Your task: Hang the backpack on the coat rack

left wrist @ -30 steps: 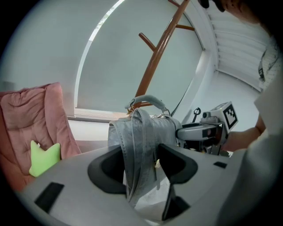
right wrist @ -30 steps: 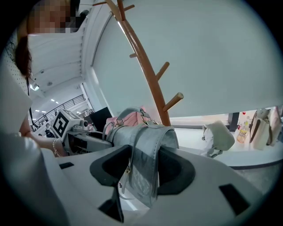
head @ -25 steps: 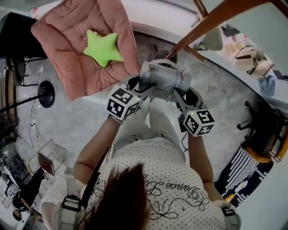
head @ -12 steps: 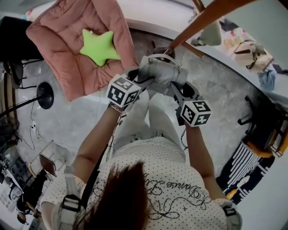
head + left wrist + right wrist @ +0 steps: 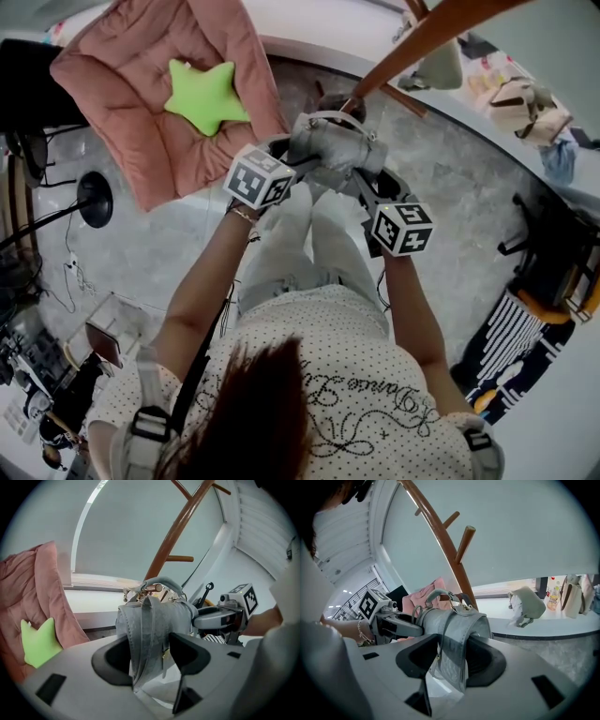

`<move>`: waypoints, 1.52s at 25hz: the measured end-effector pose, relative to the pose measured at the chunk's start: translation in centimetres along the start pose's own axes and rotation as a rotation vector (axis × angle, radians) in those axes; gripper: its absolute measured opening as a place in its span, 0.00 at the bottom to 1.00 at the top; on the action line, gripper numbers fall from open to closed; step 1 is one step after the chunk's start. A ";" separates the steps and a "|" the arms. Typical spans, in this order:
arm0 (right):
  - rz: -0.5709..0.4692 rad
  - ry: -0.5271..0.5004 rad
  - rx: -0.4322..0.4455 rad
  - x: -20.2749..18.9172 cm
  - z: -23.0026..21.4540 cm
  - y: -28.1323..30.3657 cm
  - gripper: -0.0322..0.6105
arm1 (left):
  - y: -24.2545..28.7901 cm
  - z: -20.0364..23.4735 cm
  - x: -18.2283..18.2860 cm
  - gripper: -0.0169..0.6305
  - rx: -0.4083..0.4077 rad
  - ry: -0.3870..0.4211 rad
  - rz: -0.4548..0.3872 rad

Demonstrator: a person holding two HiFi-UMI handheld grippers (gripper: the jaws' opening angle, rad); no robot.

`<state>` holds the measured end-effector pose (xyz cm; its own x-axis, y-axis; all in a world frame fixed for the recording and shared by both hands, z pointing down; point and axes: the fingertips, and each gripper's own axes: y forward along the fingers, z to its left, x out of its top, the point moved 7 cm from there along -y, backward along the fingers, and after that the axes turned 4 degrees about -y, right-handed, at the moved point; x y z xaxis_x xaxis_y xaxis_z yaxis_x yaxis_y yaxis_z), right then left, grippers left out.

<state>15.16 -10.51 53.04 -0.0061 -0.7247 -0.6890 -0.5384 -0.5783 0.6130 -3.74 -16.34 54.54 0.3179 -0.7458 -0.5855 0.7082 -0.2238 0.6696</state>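
A grey backpack (image 5: 333, 150) hangs in the air in front of the person, held from both sides. My left gripper (image 5: 284, 161) is shut on its left side, with a strap and side panel (image 5: 150, 620) between the jaws. My right gripper (image 5: 373, 186) is shut on the right side, where the grey fabric (image 5: 452, 630) fills the gap between the jaws. The top handle (image 5: 159, 581) points at the brown wooden coat rack (image 5: 431, 42), whose slanted pole (image 5: 440, 531) rises just behind the bag. Its pegs (image 5: 465, 543) stick out well above the backpack.
A pink cushioned chair (image 5: 141, 122) with a green star pillow (image 5: 206, 94) stands at the left. On the white ledge behind the rack lies a pale bag (image 5: 527, 604). A black lamp base (image 5: 97, 197) sits on the floor at the left, and dark furniture (image 5: 548, 262) at the right.
Both grippers have sunk together with the backpack still held between them, ending a little closer to the rack's pole. The grip on both sides looks the same.
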 end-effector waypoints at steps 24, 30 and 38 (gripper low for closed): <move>0.060 -0.013 -0.014 -1.1 -1.2 1.9 0.33 | 2.7 2.0 -0.1 0.41 0.020 0.001 0.096; 0.080 -0.018 -0.016 -1.1 -2.1 3.4 0.33 | 3.7 3.2 0.6 0.42 0.044 0.040 0.132; 0.049 0.031 -0.009 -0.3 -2.8 3.3 0.33 | 3.4 3.0 2.3 0.42 0.065 0.101 0.153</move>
<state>15.71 -13.28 56.33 -0.0059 -0.7637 -0.6456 -0.5306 -0.5449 0.6493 -2.43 -20.70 56.82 0.4826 -0.7079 -0.5157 0.6060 -0.1553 0.7802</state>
